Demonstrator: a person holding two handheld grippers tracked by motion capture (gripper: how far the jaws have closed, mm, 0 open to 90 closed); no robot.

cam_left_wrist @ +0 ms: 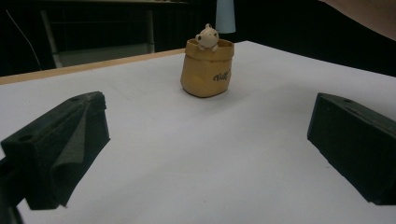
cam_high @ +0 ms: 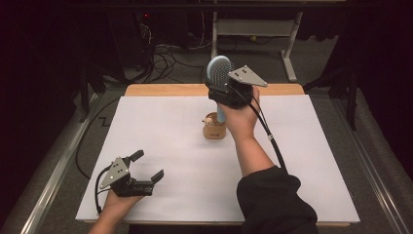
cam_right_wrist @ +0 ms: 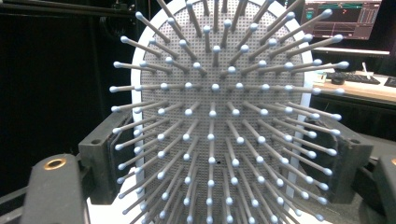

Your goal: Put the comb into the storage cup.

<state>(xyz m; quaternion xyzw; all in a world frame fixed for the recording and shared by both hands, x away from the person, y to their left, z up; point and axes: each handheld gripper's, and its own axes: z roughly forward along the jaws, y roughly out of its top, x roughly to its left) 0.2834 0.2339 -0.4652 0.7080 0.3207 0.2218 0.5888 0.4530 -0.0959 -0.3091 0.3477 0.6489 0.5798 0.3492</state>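
Two black pads clamping hairbrush, monitor behind

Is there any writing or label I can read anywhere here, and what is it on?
Small dark script on the front of the tan pouch with the toy bear: too blurred to read.
Coloured lines on the monitor screen behind the hairbrush: too small to read.
Nothing else carries readable text.
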